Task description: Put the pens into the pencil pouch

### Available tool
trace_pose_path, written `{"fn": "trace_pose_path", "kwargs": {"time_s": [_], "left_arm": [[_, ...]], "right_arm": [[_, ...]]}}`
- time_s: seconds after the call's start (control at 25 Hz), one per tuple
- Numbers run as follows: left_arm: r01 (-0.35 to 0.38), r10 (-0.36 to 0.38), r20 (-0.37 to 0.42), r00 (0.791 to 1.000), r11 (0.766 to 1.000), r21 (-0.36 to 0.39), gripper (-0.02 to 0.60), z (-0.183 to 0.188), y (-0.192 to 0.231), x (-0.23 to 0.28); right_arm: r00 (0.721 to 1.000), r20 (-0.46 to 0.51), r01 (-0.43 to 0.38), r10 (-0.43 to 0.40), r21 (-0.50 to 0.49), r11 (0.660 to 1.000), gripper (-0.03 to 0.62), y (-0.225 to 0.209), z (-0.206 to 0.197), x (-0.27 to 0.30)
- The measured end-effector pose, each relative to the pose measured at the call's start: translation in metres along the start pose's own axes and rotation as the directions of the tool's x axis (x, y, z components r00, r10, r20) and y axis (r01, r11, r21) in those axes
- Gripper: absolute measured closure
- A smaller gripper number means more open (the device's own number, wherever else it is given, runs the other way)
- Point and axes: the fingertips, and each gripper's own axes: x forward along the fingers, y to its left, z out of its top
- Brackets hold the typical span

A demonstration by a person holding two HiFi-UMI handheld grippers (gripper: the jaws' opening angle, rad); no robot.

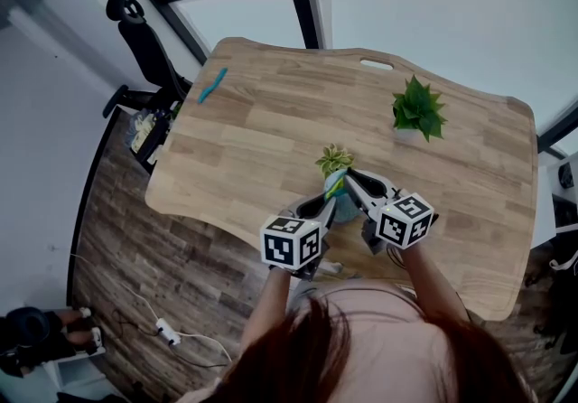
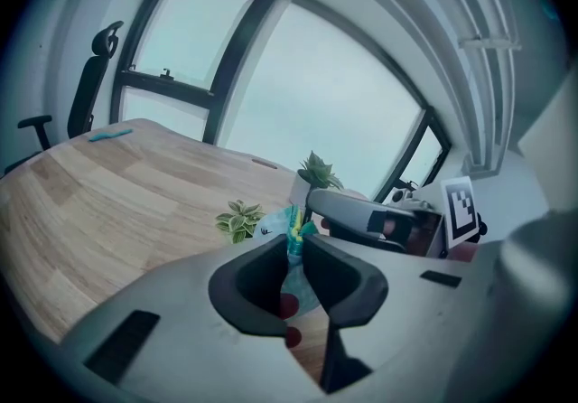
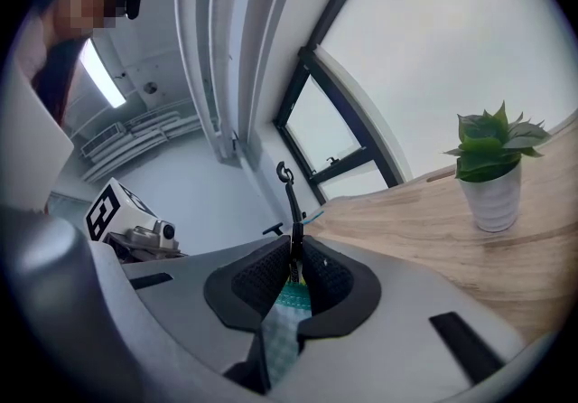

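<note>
Head view only catches a sliver of the pouch (image 1: 342, 205), near the small plant (image 1: 335, 158) over the table (image 1: 271, 139). The gripper views sort it out: right gripper (image 3: 293, 252) is clamped on its checked fabric, left gripper (image 2: 296, 243) is pinching its top edge. One teal pen (image 1: 212, 85) lies way off at the far corner. Can't tell what's inside the pouch.

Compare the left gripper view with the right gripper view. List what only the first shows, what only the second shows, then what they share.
Only the left gripper view: the small variegated plant and the right gripper.
Only the right gripper view: a ceiling light strip and the left gripper's marker cube.
Both: the wooden table, the potted green plant and the pencil pouch, with that view's own jaws closed on it.
</note>
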Motion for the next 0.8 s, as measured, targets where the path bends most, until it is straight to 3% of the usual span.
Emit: {"fn": "trace_pose_path", "kwargs": {"time_s": [0.4,0.48,0.8], "left_arm": [[-0.002,0.001,0.059,0.998,1.0,0.016,0.529,-0.006,-0.007,-0.009],[-0.003,0.001,0.065,0.998,1.0,0.024,0.528,-0.008,-0.008,-0.011],[-0.01,0.007,0.091,0.996,1.0,0.027,0.526,-0.014,-0.012,-0.015]], "right_arm": [[0.988,-0.157,-0.005,-0.011,-0.101,0.995,0.56,0.001,-0.011,-0.006],[0.985,-0.17,-0.016,-0.002,-0.103,0.995,0.53,0.004,-0.014,-0.007],[0.985,-0.167,0.023,-0.041,-0.111,0.994,0.51,-0.002,-0.014,-0.016]]}}
